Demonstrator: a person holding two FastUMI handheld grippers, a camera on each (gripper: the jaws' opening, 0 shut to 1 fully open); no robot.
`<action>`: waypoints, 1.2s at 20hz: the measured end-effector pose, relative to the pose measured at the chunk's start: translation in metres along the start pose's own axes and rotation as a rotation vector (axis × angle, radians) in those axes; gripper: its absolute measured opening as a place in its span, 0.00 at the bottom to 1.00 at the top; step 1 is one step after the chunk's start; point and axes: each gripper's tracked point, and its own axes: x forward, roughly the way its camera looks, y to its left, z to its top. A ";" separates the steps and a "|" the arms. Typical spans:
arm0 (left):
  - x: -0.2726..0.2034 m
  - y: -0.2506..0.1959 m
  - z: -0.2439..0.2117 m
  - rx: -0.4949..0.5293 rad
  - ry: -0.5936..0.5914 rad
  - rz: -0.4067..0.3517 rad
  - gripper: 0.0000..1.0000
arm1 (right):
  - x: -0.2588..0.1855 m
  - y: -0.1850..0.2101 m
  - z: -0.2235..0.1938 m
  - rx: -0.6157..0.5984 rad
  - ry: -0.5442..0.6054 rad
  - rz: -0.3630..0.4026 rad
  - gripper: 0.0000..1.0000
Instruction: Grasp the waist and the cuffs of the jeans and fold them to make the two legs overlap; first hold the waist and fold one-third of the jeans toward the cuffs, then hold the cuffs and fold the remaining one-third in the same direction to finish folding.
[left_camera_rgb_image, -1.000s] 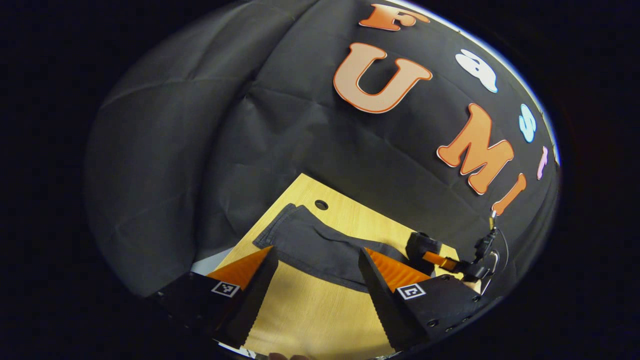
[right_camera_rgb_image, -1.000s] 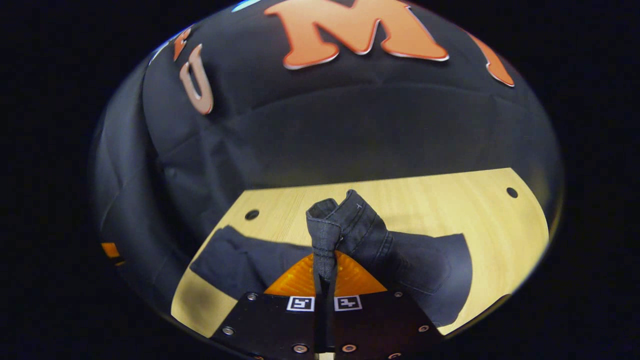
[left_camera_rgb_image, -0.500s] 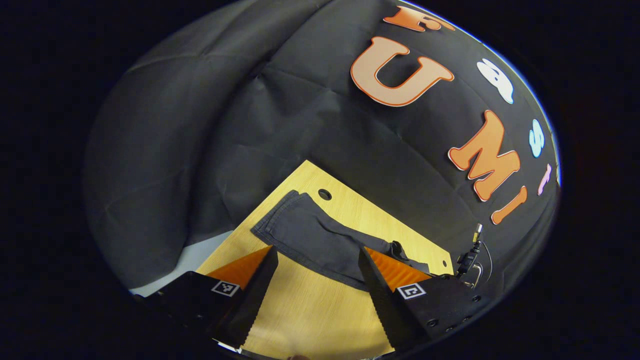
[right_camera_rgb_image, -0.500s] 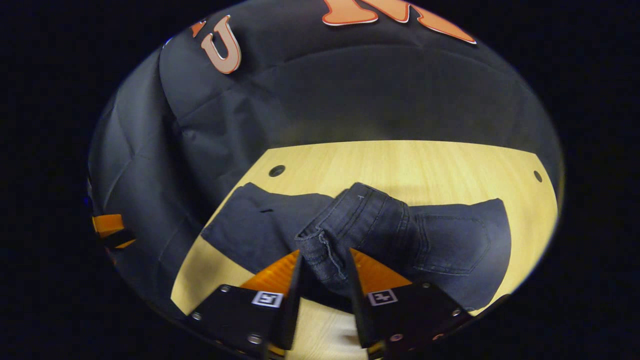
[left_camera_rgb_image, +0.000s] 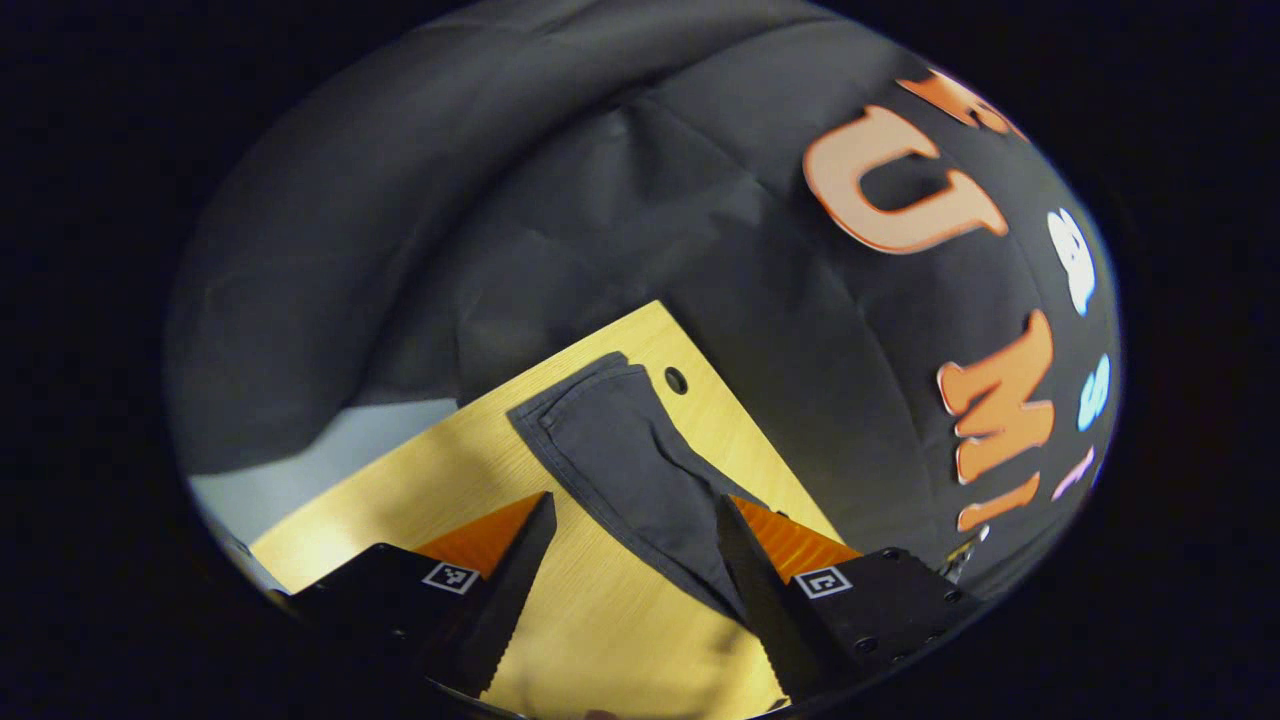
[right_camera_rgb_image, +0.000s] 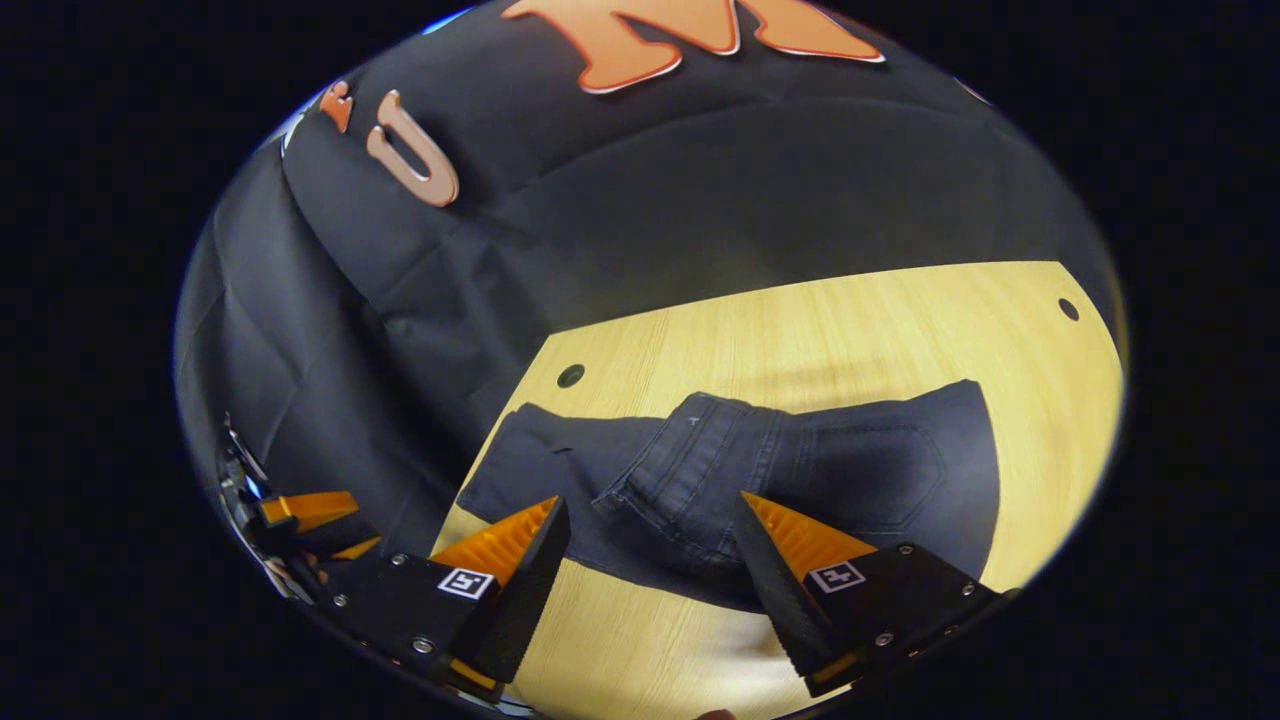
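On the light wooden table (right_camera_rgb_image: 850, 320) lie the dark jeans (right_camera_rgb_image: 860, 470), stretched flat across the board. Seen from the right gripper view, the waist end (right_camera_rgb_image: 690, 470) is folded back over the legs, its seams and a back pocket facing up, and the cuff end (right_camera_rgb_image: 520, 470) reaches toward a round hole (right_camera_rgb_image: 571, 375) in the tabletop. From the left gripper view the same jeans (left_camera_rgb_image: 620, 450) run away from the camera, their cuffs (left_camera_rgb_image: 575, 395) lying just beside a round hole (left_camera_rgb_image: 676, 380) near the table's edge.

Just above the folded waist, the right gripper (right_camera_rgb_image: 645, 520) has its two fingers spread wide apart, with nothing between them but the denim below; neither finger presses on the cloth. The left gripper (left_camera_rgb_image: 635, 515) is likewise spread wide, one finger over bare wood, the other over the jeans' near edge, gripping nothing. It also appears at the lower left of the right gripper view (right_camera_rgb_image: 300, 515), well off the table's side.

Behind the table hangs the black cloth wall (left_camera_rgb_image: 500, 200).
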 end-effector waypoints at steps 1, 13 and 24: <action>0.008 0.007 0.001 -0.063 0.009 0.001 1.00 | -0.008 -0.006 0.005 0.013 -0.003 -0.001 0.99; 0.131 0.092 0.038 -0.187 0.007 0.163 0.98 | -0.060 -0.075 0.020 0.134 -0.042 -0.108 0.98; 0.171 0.061 0.036 -0.306 0.017 0.002 0.98 | -0.065 -0.093 0.008 0.225 -0.054 -0.140 0.99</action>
